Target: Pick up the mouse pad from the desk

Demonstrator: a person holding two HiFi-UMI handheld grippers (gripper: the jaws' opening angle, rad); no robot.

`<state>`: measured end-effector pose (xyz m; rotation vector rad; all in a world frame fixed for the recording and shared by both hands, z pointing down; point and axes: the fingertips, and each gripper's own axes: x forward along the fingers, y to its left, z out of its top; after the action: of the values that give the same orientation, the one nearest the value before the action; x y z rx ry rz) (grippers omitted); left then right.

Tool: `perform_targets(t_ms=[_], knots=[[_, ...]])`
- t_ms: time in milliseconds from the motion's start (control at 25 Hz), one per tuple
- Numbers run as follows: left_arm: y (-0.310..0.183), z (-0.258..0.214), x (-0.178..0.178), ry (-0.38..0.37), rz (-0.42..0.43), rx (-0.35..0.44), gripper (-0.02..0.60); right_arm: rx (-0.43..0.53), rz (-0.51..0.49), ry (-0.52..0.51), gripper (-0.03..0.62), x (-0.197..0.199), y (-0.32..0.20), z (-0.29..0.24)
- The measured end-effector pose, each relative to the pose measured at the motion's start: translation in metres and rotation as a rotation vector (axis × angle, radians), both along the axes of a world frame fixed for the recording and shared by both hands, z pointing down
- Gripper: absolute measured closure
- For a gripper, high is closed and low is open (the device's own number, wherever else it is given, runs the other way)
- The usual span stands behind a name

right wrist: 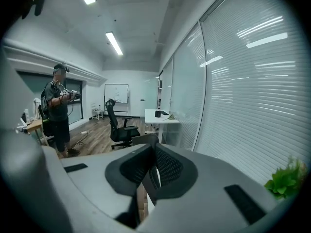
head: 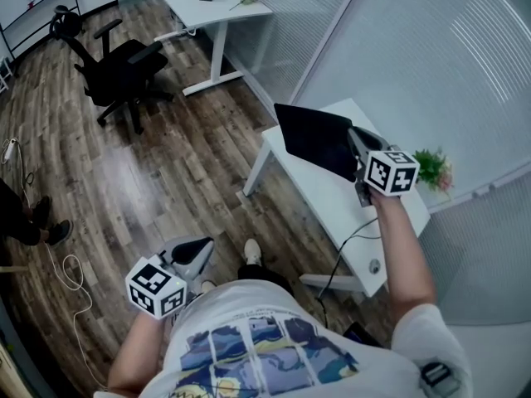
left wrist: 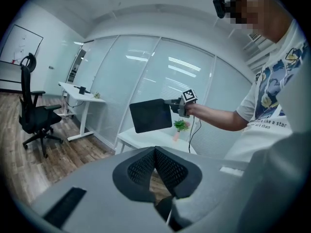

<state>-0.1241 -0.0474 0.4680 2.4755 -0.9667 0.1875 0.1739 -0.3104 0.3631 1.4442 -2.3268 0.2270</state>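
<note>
The black mouse pad (head: 314, 138) hangs in the air above the white desk (head: 328, 201), held by one edge. My right gripper (head: 358, 154) is shut on that edge, its marker cube nearer to me. From the left gripper view the mouse pad (left wrist: 150, 115) shows as a flat dark square sticking out from the right gripper (left wrist: 176, 105). In the right gripper view the mouse pad (right wrist: 145, 140) is seen edge-on between the pads (right wrist: 165, 166). My left gripper (head: 196, 250) is low at my left side over the floor, shut with nothing in it; its tips (left wrist: 155, 152) meet.
A small potted plant (head: 432, 169) stands at the desk's far corner, and a cable (head: 348, 245) hangs off its near edge. A black office chair (head: 123, 66) and a second white desk (head: 209, 5) stand further back. Another person (right wrist: 58, 111) stands across the room.
</note>
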Motion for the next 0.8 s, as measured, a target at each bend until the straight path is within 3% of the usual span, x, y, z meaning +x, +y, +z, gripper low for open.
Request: perform_targets(t_ms=[440,800], knots=[[0.034,0.004,0.002,0.007,0.075,0.0,0.58,0.021,-0.023,-0.034,0.568,-0.028,0.063,-0.041],[0.051,0.004,0.002,0.001,0.088,0.005,0.579,0.042,-0.039,-0.072,0.568,-0.044,0.097,-0.07]])
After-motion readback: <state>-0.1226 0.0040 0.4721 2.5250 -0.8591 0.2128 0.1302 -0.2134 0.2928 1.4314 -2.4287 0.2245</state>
